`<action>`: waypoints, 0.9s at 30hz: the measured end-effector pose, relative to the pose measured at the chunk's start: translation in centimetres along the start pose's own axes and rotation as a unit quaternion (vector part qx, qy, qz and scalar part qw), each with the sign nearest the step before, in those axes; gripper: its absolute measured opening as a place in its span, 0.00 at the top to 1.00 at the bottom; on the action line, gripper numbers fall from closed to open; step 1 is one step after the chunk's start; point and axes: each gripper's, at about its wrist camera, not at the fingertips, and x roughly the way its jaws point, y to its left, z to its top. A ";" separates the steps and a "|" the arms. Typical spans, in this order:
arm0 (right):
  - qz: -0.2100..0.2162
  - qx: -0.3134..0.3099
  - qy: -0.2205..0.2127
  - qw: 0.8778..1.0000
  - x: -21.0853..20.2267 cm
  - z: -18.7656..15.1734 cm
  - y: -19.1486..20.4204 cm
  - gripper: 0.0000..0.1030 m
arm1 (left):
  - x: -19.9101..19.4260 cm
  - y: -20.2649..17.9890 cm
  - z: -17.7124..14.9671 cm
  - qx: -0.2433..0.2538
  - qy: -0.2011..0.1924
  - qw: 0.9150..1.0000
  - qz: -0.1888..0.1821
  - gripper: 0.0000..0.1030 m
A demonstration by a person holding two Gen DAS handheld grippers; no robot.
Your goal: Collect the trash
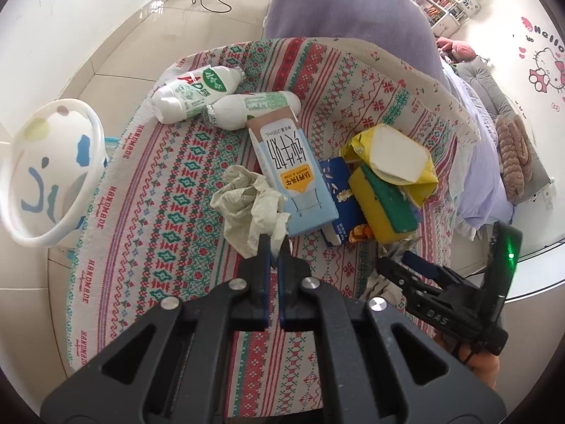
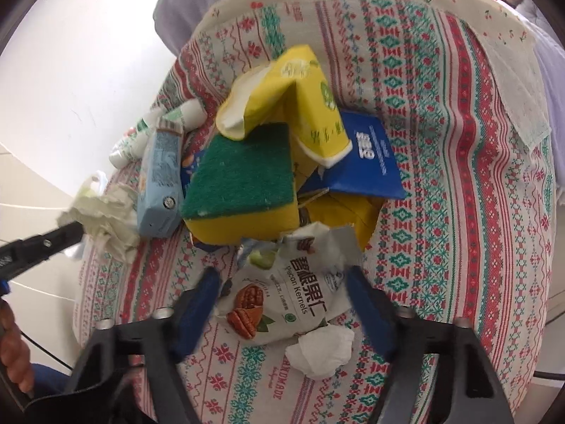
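Observation:
My left gripper is shut on the near edge of a crumpled pale paper wad, which lies on the patterned tablecloth. The right wrist view shows that wad at the left. My right gripper points down over a white pecan snack wrapper. The wrapper lies between its blue fingers, which stand apart at its edges without visibly squeezing it. A small white tissue wad lies just in front of the wrapper. A white bin with coloured spots stands off the table's left edge.
A pile fills the middle of the table: a blue milk carton, a yellow sponge with a green pad, a yellow tissue pack and a blue packet. Two white bottles lie at the far left. A purple cushion rises behind.

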 end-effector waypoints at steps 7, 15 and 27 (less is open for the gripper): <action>0.008 -0.013 -0.025 1.000 -1.2 -0.3 0.8 0.93 | -1.6 0.5 -0.2 -0.001 -0.017 1.000 -0.023 0.96; 0.037 0.008 -0.062 0.997 -3.5 -0.9 -0.7 0.95 | -2.6 1.1 -0.2 -0.006 -0.030 0.999 -0.034 0.97; 0.092 0.021 -0.135 0.986 -8.6 -2.5 -1.3 0.97 | -4.5 1.6 0.1 -0.006 -0.053 0.997 -0.059 0.97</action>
